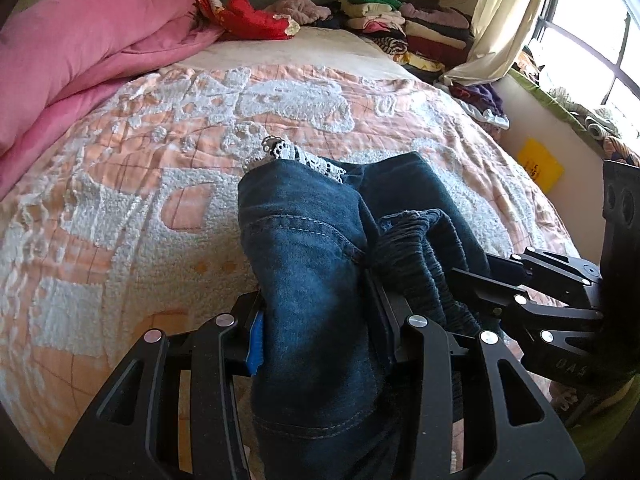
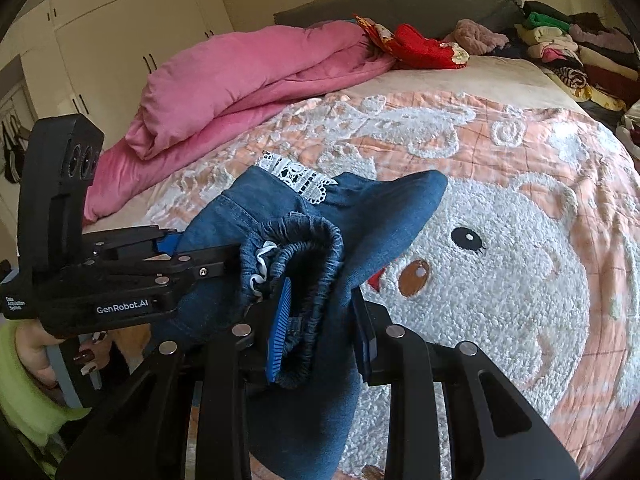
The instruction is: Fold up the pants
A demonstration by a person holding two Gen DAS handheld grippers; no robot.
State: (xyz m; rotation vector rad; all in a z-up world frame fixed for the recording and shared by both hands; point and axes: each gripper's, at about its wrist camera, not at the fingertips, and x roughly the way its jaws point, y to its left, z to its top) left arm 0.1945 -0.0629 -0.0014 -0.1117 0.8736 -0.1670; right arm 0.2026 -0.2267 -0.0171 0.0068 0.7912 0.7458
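The left gripper [image 1: 316, 344] sits at the bottom middle of the left wrist view. Its 2 jaws are clamped on the blue pants [image 1: 312, 264], with thick denim bunched between them. To its right in that view, the right gripper [image 1: 472, 280] comes in from the right edge and pinches the stretchy waistband.

In the right wrist view, the left gripper [image 2: 188, 254] comes in from the left edge, and a hand [image 2: 44, 352] with a green sleeve [image 2: 24, 392] holds its handle at the lower left. At the bottom middle, the right gripper [image 2: 320, 340] is squeezed shut on the waistband of the pants [image 2: 360, 216].

The pants are held up over the bed cover [image 1: 120, 200], in a lump between the 2 grippers. They sit right at both sets of jaws, so neither hand is nearer. Cloth also hangs down past the bottom of both views. A white lace trim [image 2: 296, 176] peeks out at the top of the lump, on the far side. I think the long way of the pants runs down from the waistband, but the legs are hidden, so I cannot tell for sure. The pants do not look neatly folded yet. The next move likely needs them laid flat on the bed.
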